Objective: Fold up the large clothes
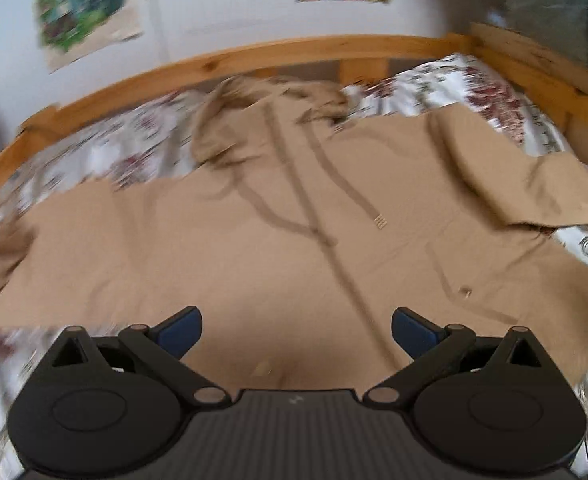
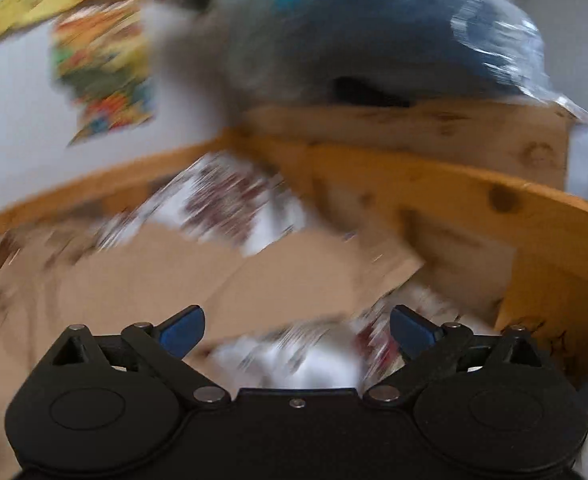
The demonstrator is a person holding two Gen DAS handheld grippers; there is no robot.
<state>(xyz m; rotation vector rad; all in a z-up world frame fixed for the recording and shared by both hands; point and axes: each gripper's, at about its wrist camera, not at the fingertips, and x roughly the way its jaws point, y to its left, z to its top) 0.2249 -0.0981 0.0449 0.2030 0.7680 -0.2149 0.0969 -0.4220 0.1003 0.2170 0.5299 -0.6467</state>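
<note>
Both jaws are gaping, gripping nothing: left hand-held gripper [image 1: 296,330] hovering over the tan hoodie [image 1: 294,248] spread across the bed [image 1: 94,92], right hand-held gripper [image 2: 297,330] near its sleeve [image 2: 314,272] by the bed's right edge. Blurred, hasty reaching is risking bunching the cloth or a missed pinch.

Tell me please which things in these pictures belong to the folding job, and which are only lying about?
For the job:
- tan hooded coat, spread flat on the bed
- left gripper, open, holds nothing
- right gripper, open, holds nothing

Only lying about:
- floral bedsheet
- wooden bed frame
- colourful posters on the wall
- blue-grey bundle behind the frame
</note>
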